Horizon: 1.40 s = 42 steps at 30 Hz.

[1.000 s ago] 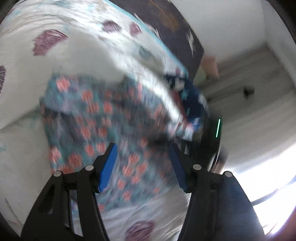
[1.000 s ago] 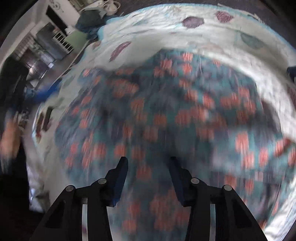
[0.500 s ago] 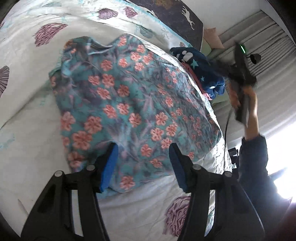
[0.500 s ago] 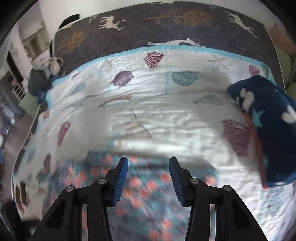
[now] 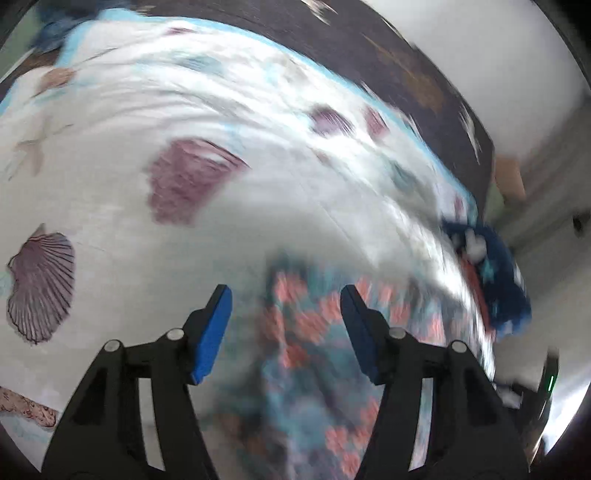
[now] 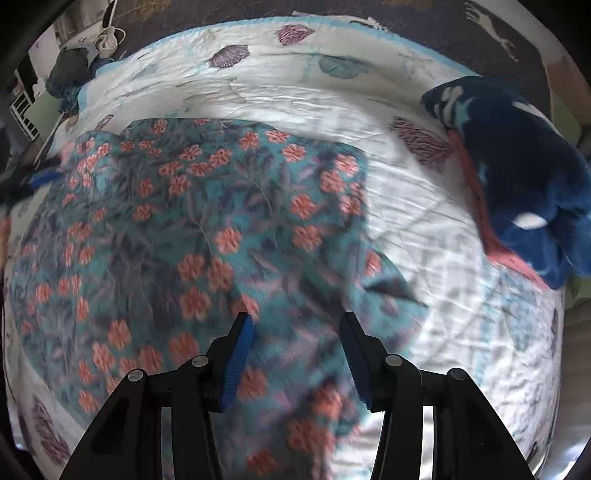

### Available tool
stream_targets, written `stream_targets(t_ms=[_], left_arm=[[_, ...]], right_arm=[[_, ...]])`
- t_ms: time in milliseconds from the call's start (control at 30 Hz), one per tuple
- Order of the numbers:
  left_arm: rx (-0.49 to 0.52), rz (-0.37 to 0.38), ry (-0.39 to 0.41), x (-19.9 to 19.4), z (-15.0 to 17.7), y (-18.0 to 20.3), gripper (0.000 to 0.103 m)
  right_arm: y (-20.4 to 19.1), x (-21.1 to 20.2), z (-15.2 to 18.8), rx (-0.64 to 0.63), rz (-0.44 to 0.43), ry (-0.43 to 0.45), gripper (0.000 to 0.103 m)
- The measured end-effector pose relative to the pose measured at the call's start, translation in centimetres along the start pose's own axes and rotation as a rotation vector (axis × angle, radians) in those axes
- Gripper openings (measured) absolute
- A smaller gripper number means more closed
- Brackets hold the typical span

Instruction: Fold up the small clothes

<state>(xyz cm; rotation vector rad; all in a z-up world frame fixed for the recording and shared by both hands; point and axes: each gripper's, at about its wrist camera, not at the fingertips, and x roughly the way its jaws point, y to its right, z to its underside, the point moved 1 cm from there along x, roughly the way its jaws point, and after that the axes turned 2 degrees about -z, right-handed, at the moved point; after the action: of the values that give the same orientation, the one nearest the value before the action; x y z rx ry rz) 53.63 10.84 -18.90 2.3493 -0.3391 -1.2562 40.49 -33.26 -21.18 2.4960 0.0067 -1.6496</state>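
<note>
Two tools hang above a bed, and neither has anything between its blue pads. The left tool points down at the white bedspread printed with purple shells, its jaws apart and having just opened a little wider; the edge of the floral garment shows through the gap, though the view is badly blurred and I cannot tell how close the pads are to the cloth. The right tool looks more steeply down at the same garment, a teal piece covered with coral-pink flowers. Its jaws are likewise apart and have just been widening, with no cloth pinched by them.

The floral garment lies spread out fairly flat on the bedspread, filling the left and middle of the right wrist view, with one corner jutting out to the right near the tool's right pad. A dark blue fleece item with white and light blue shapes sits bunched at the right side of the bed, apart from the floral garment, with a strip of pink fabric at its near edge. The same blue item appears at the right in the left wrist view. Beyond the bedspread runs a dark brown blanket bearing pale animal figures.
</note>
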Motion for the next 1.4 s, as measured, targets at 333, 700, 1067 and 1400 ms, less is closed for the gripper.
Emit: stream_targets(t_ms=[333, 700, 1067, 1400], left_arm=[[-0.106, 0.161, -0.181, -5.1, 7.7, -6.1, 0.067], [-0.325, 0.693, -0.31, -4.4, 16.6, -5.2, 0.079], [-0.282, 0.756, -0.11, -4.8, 17.4, -0.8, 0.061], [0.092, 0.314, 0.193, -8.3, 20.7, 7.3, 0.028]], right_arm=[[0.8, -5.8, 3.9, 0.028, 0.04, 0.14, 0.05], [-5.5, -8.3, 4.3, -0.058, -0.309, 0.157, 0.051], [-7.4, -8.2, 3.9, -0.03, -0.399, 0.13, 0.052], [-17.7, -9.5, -9.3, -0.279, -0.432, -0.013, 0.066]])
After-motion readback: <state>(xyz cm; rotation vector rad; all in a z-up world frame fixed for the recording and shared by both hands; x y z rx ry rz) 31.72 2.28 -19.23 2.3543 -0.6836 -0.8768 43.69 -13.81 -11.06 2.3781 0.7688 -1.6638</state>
